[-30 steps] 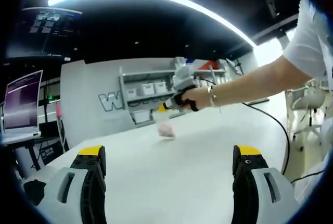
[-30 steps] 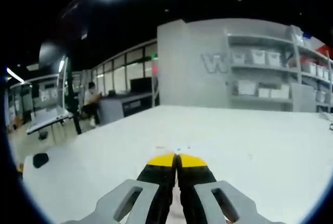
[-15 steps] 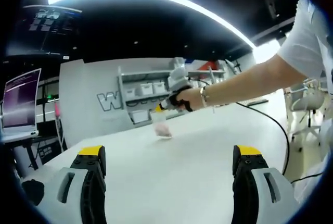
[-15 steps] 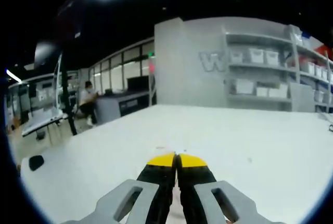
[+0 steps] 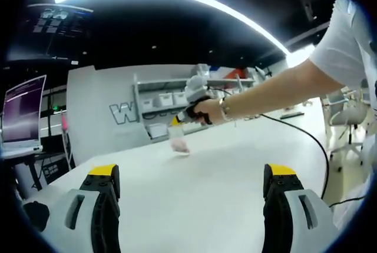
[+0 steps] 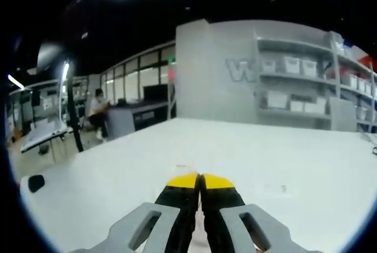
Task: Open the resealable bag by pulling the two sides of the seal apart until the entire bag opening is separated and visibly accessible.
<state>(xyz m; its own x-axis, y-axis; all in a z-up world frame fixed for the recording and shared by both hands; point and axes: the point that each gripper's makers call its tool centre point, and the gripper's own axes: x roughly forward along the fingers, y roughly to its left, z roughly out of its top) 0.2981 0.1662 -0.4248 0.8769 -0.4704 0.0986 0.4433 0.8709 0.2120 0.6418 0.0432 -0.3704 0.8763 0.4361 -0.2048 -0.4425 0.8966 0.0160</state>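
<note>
Your right gripper (image 5: 177, 120) pinches the bag (image 5: 178, 142) top far across the table (image 5: 194, 188), freeing one seal side; left gripper (image 5: 191, 176) spread, near, idle.

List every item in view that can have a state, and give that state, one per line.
left gripper: jaws wide apart, empty, above the table.
right gripper: jaws closed, pinching the bag's top edge.
resealable bag: hanging from the right gripper, bottom at the table; seal state too small to tell.
monitor: switched on.
white table: bare around the bag.
</note>
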